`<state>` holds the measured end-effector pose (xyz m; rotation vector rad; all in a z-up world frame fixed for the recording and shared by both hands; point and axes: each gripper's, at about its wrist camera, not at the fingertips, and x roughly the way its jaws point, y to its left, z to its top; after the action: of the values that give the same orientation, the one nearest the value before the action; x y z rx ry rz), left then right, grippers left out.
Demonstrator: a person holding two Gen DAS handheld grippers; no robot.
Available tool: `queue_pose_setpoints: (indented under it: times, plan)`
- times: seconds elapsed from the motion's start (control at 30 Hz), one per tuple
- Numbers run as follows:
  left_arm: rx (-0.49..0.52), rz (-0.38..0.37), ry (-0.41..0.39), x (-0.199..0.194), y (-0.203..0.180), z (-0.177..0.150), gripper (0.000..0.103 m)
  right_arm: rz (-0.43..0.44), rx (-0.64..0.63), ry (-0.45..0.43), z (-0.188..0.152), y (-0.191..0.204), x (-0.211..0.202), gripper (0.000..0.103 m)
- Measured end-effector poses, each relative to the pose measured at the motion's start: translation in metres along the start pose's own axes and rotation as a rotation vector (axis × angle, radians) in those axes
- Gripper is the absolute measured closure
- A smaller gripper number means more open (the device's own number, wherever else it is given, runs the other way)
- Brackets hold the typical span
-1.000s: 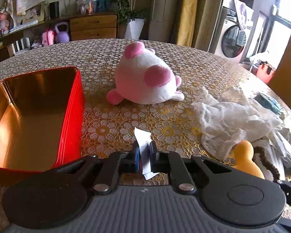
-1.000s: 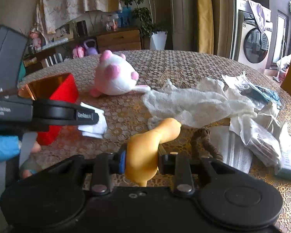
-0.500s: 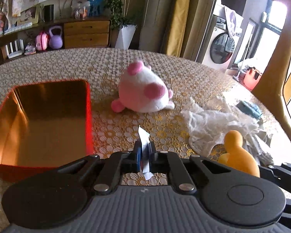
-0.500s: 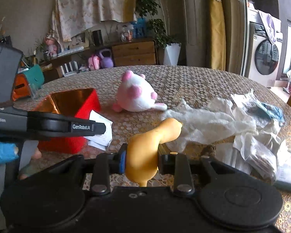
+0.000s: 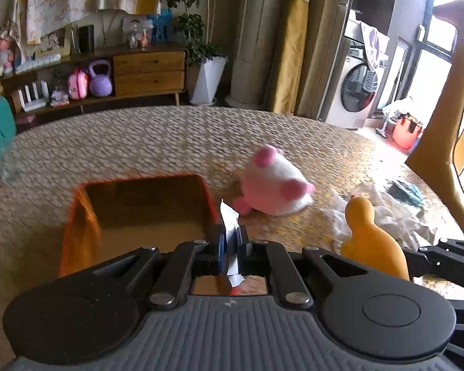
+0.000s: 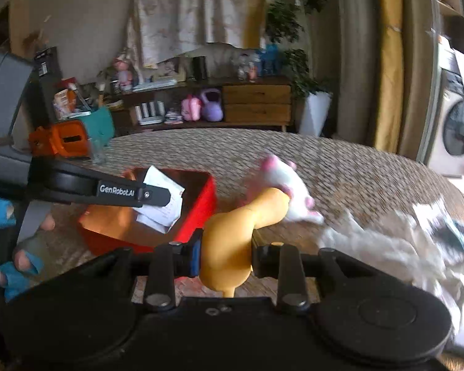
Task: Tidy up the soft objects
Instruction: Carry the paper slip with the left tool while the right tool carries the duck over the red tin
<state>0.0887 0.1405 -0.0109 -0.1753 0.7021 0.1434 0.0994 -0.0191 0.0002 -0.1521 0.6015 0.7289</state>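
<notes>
I take the red tin as my landmark; it sits open on the patterned table and looks empty, so I judge it to be where the soft things go.

My left gripper is pinched nearly closed on a folded white paper, a thin thing that needs a tight nip. In the right wrist view the paper hangs over the tin's opening, so I read this as the carry just short of a drop.

Just right of the tin lies the pink-and-white plush, on its side on the table, untouched.

Further right of the tin, my right gripper is closed partway on the yellow rubber duck, squeezing its body, its head pointing towards the plush. I hold it clear of the table, waiting its turn.

Furthest from the tin, crumpled white cloth remains to sort.
</notes>
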Motion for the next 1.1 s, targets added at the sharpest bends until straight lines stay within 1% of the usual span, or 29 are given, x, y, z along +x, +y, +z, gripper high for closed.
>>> queue_pose_setpoints:
  times: [0.17,0.23,0.43,0.57,0.63,0.73,0.8,0.87,0.93,1.1]
  plan:
    - [0.002,0.034,0.003,-0.001,0.029,0.010,0.095,0.041,-0.046,0.012,0.016,0.025,0.018,0.073]
    - [-0.003,0.034,0.014,0.003,0.041,0.011,0.095,0.059,-0.063,0.023,0.021,0.035,0.029,0.073]
    - [-0.013,0.053,0.054,0.025,0.069,0.017,0.095,0.097,-0.137,0.057,0.031,0.063,0.064,0.074]
    - [0.018,0.075,0.077,0.045,0.079,0.022,0.095,0.121,-0.143,0.091,0.033,0.073,0.091,0.074]
    - [0.015,0.096,0.094,0.057,0.084,0.024,0.095,0.134,-0.155,0.105,0.033,0.078,0.105,0.074]
    - [0.004,0.092,0.130,0.074,0.094,0.026,0.095,0.143,-0.186,0.129,0.031,0.085,0.125,0.074]
    - [0.017,0.090,0.159,0.086,0.095,0.026,0.095,0.156,-0.197,0.148,0.030,0.088,0.137,0.074]
    - [0.030,0.099,0.181,0.097,0.096,0.027,0.095,0.159,-0.201,0.175,0.029,0.090,0.149,0.074]
    - [0.018,0.092,0.202,0.105,0.098,0.028,0.095,0.154,-0.194,0.201,0.027,0.091,0.160,0.074]
    - [0.003,0.081,0.230,0.118,0.102,0.028,0.095,0.154,-0.190,0.259,0.021,0.092,0.175,0.073]
